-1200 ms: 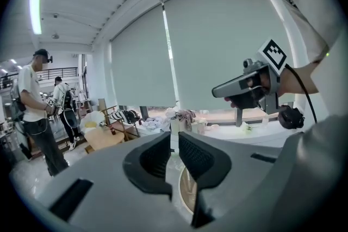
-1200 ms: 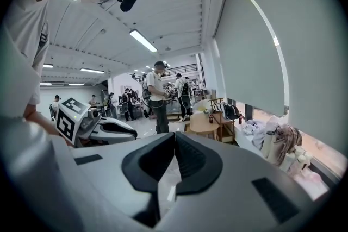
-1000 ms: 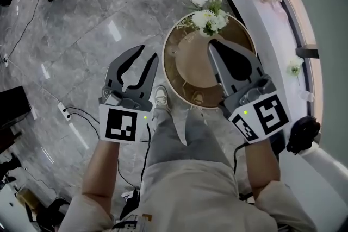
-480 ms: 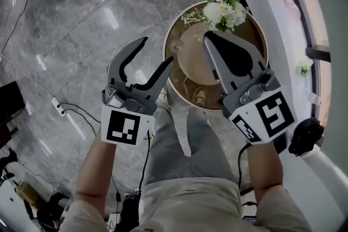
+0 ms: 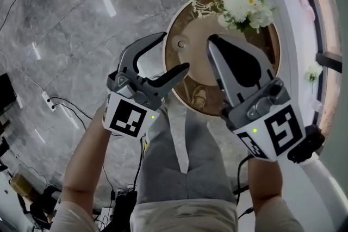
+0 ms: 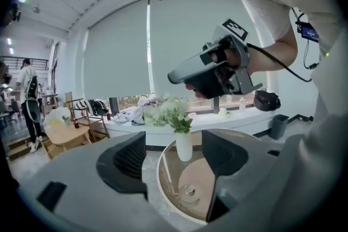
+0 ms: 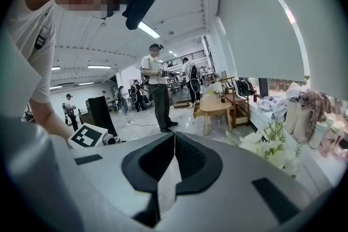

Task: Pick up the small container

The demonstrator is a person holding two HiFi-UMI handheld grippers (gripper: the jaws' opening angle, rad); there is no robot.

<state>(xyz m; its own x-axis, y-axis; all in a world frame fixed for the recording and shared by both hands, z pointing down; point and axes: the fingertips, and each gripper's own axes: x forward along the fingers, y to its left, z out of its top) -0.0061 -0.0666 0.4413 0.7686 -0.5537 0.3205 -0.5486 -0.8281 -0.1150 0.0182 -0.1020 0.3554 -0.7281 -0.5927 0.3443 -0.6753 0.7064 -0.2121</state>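
On the round table, near its left edge: small container, clear, too tiny to tell what is inside. Farther back, white vase full of white flowers. Left gripper wide open, jaws just been opening, holding nothing, up above the small container, not touching it. Right gripper shut tight, empty, over the table's middle.
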